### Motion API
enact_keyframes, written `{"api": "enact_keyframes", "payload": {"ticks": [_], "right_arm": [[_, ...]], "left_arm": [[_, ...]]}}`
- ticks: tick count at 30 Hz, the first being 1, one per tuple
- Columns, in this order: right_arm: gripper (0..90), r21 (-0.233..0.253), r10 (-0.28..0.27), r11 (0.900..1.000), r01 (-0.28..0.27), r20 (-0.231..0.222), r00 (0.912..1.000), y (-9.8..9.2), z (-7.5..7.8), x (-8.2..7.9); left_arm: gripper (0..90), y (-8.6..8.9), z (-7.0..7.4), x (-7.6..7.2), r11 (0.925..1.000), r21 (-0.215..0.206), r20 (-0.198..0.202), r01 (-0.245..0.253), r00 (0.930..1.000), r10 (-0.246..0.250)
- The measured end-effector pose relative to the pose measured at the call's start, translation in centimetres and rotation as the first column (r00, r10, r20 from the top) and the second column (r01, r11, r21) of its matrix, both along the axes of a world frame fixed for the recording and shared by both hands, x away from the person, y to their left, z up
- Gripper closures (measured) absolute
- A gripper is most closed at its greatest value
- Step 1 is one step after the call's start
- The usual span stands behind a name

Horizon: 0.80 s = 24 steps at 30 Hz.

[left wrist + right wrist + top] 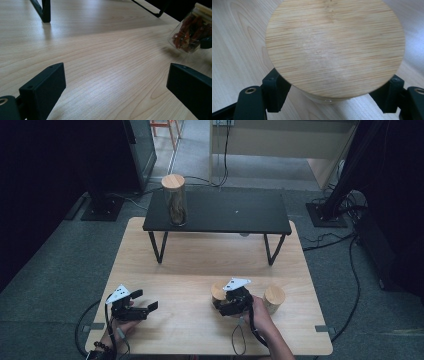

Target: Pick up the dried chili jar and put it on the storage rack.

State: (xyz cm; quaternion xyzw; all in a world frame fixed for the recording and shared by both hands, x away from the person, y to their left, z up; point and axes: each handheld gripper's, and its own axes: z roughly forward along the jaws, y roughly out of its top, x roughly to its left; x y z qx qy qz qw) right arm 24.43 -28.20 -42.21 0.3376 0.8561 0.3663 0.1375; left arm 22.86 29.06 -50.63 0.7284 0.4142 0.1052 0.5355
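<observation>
At the near right part of the desk (165, 270), a small glass jar (218, 292) with a round bamboo lid (335, 47) is straddled by the right claw (226, 304), one black jaw at each side of the body just beneath the lid. In the right gripper view the jaws stand against the glass or very close to it, but whether they are already pressed home cannot be told. The left claw (145, 309) is held spread wide above bare wood at the near left, with nothing between its jaws. In the left gripper view the same jar (191, 31) is seen, filled with red dried pieces. A second jar (274, 298) of like kind stands just to the right, and a taller jar (174, 199) rests on the black shelf (235, 215) at the far side.

The jar is judged stiff, smooth and breakable: glass walls give no yield and little friction, so a firm but measured squeeze is called for. With dry contents it is probably light, though the glass adds weight. The body below the lid is the better place to be held, since a lid that only sits in the mouth could come away if it alone were taken. The jar should be kept upright and clear of its neighbour when lifted, as a knock between two glass jars could chip either.
</observation>
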Motion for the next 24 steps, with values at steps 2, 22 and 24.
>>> {"api": "enact_keyframes", "payload": {"ticks": [2,22,24], "right_arm": [[25.7,0.001,0.003,1.000,-0.003,0.001,1.0000,-0.1,0.6,0.0],[25.7,-0.012,0.054,0.999,-0.053,0.046,0.9975,0.0,7.5,1.7],[25.7,-0.024,0.058,0.998,-0.057,0.055,0.9968,0.2,8.4,2.0]], "left_arm": [[2.2,0.0,0.0,0.0,1.0000,0.001,-0.001,0.001,1.0000,-0.001],[2.2,0.0,0.0,0.1,1.0000,0.004,0.000,0.007,1.0000,-0.007],[2.2,0.0,0.0,0.1,1.0000,0.000,-0.001,0.006,1.0000,-0.006]]}}
